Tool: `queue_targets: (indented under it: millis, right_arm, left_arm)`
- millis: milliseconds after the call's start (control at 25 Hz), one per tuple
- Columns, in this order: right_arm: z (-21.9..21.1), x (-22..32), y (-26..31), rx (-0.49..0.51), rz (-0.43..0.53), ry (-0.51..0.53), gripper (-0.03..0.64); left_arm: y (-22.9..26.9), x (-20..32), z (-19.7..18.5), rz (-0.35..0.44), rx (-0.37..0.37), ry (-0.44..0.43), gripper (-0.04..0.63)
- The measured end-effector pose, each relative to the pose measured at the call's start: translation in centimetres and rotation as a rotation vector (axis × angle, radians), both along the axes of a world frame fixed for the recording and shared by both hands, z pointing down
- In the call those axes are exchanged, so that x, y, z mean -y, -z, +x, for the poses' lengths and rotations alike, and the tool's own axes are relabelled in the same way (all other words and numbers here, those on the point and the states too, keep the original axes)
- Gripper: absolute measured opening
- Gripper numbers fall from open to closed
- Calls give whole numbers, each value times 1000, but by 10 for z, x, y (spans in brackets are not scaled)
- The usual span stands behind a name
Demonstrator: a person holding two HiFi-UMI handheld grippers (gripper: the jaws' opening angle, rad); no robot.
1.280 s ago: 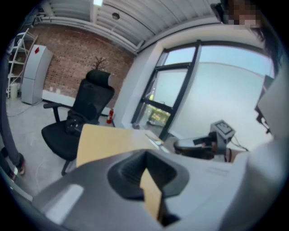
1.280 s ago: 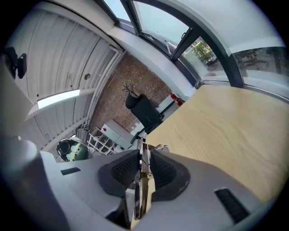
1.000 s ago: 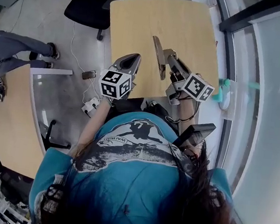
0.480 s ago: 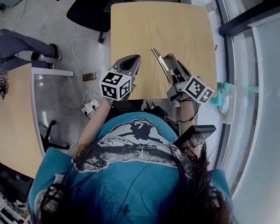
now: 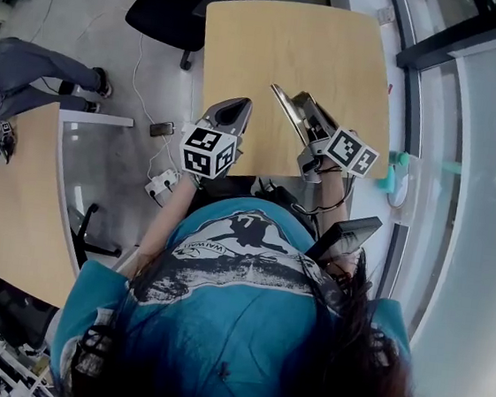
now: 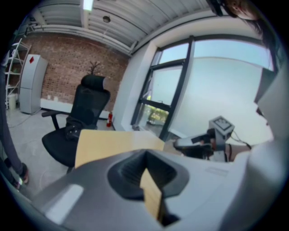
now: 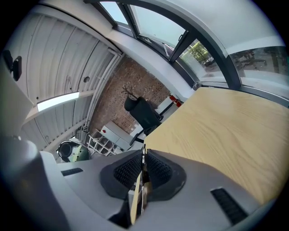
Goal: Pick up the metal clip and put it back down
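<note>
In the head view my right gripper point(image 5: 299, 106) hangs over the near part of the light wooden table point(image 5: 292, 47). It is shut on a thin metal clip point(image 5: 282, 101), which sticks out to the left of its tips. The right gripper view shows the clip point(image 7: 143, 159) as a thin edge pinched between the ribbed pads of the right gripper point(image 7: 143, 166), clear of the table point(image 7: 226, 135). My left gripper point(image 5: 233, 108) hovers at the table's near left edge with its tips together and nothing in them. The left gripper view shows the left gripper point(image 6: 145, 160) and the right gripper point(image 6: 198, 142) to its right.
A black office chair point(image 5: 177, 3) stands beyond the table's far left corner and is also in the left gripper view point(image 6: 86, 117). A second wooden table point(image 5: 16, 202) and a person's legs point(image 5: 39, 80) are at the left. Glass window panels point(image 5: 464, 173) run along the right.
The right gripper's jaws stood apart around the clip a second ago and have since closed on it. The left gripper has stayed in place.
</note>
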State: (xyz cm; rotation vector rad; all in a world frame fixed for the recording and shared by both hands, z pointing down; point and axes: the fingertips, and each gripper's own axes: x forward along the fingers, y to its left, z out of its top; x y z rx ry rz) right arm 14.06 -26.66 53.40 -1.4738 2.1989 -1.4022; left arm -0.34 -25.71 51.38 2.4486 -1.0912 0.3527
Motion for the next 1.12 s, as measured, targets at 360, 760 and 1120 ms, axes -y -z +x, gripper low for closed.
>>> queue_targets:
  millis: [360,760,1120]
  right_arm:
    - [-26,46,-59,-124,-62,87,38]
    - [-37,60,-109,-238,-140,140,37]
    - [-30,57,-127,-258,-203,106,35]
  left_arm:
    - [-10,4,-31,-25,26,41,3]
    - [-18,10,-70,-57,35,120,3]
    - [-24,15,-75,-74,32,122,3]
